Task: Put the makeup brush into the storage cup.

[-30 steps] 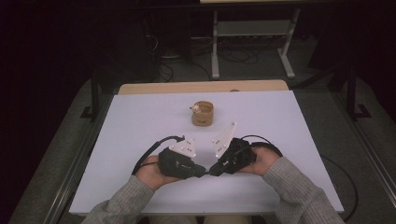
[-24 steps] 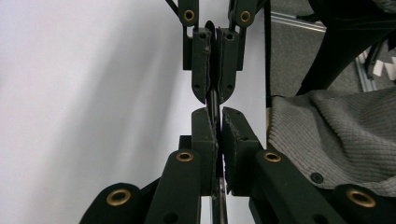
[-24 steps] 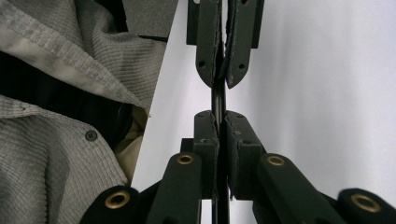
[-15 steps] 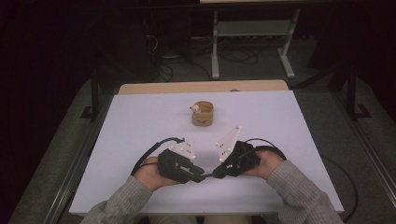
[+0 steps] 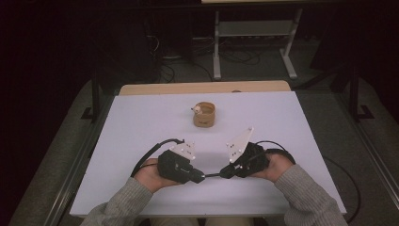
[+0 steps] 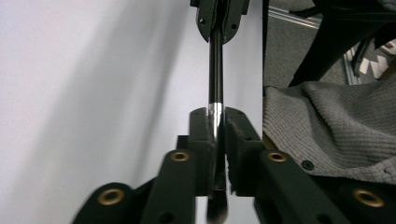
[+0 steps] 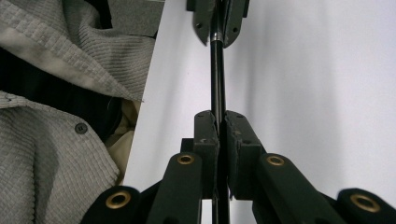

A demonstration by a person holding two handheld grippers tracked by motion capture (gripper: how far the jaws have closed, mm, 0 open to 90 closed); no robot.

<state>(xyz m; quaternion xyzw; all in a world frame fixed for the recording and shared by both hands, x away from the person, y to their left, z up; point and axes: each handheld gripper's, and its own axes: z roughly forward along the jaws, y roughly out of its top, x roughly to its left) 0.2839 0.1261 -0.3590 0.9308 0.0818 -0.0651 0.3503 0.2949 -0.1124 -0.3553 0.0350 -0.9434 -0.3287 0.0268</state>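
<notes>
1. A white table [image 5: 141,122] takes up the middle of the high view, with a strip of wood along its far edge and dark floor around it.
2. A person's grey sleeves [image 5: 306,197] come in from the near edge, one hand on each tool.
3. The left gripper [image 5: 200,177] and the right gripper [image 5: 225,173] face each other tip to tip, just above the near part of the table.
4. A small round wooden cup [image 5: 204,114] stands upright farther back near the table's middle, well apart from both grippers.
5. A thin black rod [image 6: 215,70] with a silver band runs straight between the two grippers. The left gripper's jaws have just been closing and now pinch one end; the right gripper's jaws are pressed onto the other end [image 7: 217,70].
</notes>
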